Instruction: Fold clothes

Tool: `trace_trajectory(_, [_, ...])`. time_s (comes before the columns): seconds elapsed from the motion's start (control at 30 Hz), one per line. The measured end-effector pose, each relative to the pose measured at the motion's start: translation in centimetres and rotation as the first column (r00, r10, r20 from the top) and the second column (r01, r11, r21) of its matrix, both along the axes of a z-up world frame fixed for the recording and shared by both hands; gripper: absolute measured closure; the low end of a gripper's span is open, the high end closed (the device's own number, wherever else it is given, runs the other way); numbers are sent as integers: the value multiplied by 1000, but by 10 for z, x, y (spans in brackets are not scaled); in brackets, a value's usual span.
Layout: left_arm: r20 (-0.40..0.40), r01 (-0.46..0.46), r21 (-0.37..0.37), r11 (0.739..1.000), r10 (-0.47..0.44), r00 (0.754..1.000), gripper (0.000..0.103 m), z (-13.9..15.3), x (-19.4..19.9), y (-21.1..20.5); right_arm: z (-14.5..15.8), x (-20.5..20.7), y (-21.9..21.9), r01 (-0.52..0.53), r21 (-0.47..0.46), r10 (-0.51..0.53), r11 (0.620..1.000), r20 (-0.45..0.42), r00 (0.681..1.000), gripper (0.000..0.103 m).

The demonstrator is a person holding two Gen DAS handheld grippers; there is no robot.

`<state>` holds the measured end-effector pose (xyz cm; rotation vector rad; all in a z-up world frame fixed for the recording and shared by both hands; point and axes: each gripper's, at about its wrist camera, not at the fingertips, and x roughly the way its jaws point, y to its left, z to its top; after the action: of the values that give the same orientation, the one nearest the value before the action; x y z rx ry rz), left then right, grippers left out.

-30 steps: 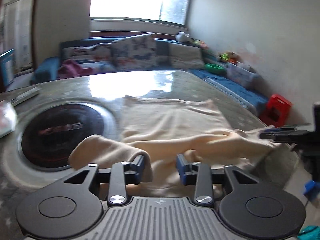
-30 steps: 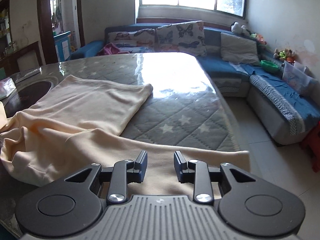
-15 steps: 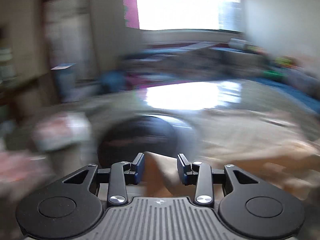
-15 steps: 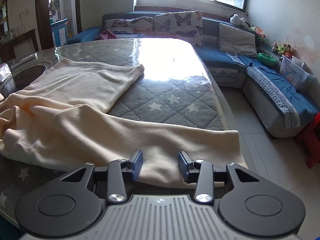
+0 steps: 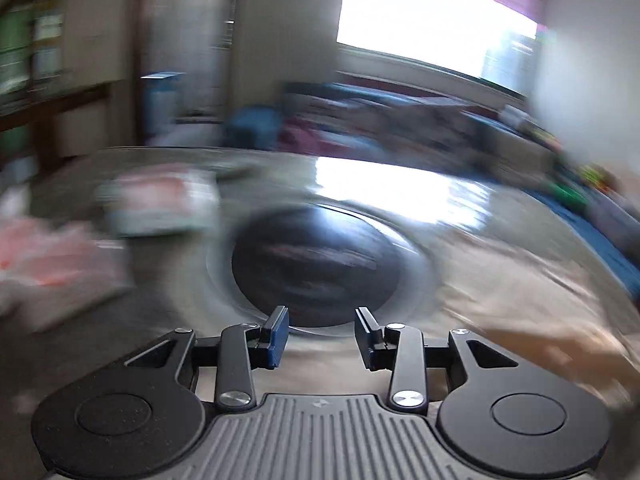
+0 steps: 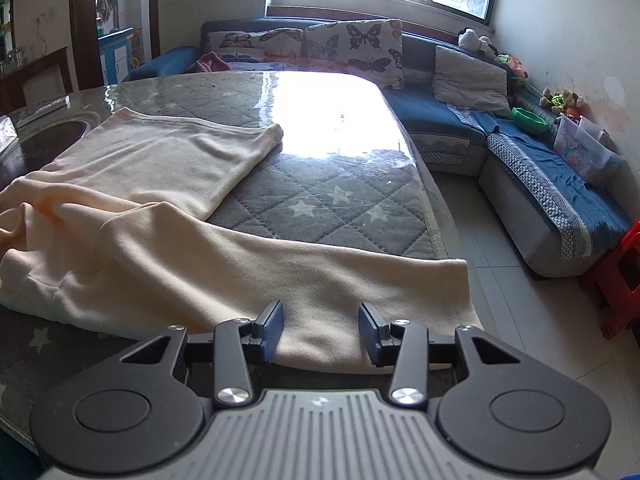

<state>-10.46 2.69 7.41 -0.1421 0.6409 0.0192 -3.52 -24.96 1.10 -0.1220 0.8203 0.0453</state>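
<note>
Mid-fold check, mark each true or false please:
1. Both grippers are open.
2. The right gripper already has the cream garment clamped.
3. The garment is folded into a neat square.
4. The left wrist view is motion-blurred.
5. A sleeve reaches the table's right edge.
1. True: the left gripper and the right gripper both show a wide gap.
2. False: its jaws stand apart over the cream garment, clamping nothing.
3. False: it lies spread and rumpled, one sleeve stretched out.
4. True.
5. True: the sleeve end lies at the right edge of the table.
</note>
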Motion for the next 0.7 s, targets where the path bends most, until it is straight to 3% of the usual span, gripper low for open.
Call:
trace_trajectory(0.1, [0,169,-2,986,-169,986,59,-4,4,-40,4,-1,3,-7,-7,7,1000,5,1000,61])
trace_trajectory(0.23, [8,361,9,932,-361,932,55,-5,10,-89,22,-4,18,-81,9,81,997,47,996,61])
trace_trajectory(0.47, [-50,518,89,851,-515,856,55,-26,22,-134,50,-6,68,-323,73,316,944,93,944,61])
trace_trajectory(0.63, [-93,520,107,847,-512,854,96,-38,19,-133,54,-9,105,-468,85,462,879,84,883,61])
trace_trajectory(0.7, [-76,513,103,852,-507,858,98,-33,13,-128,51,-12,126,-537,72,533,840,69,843,61])
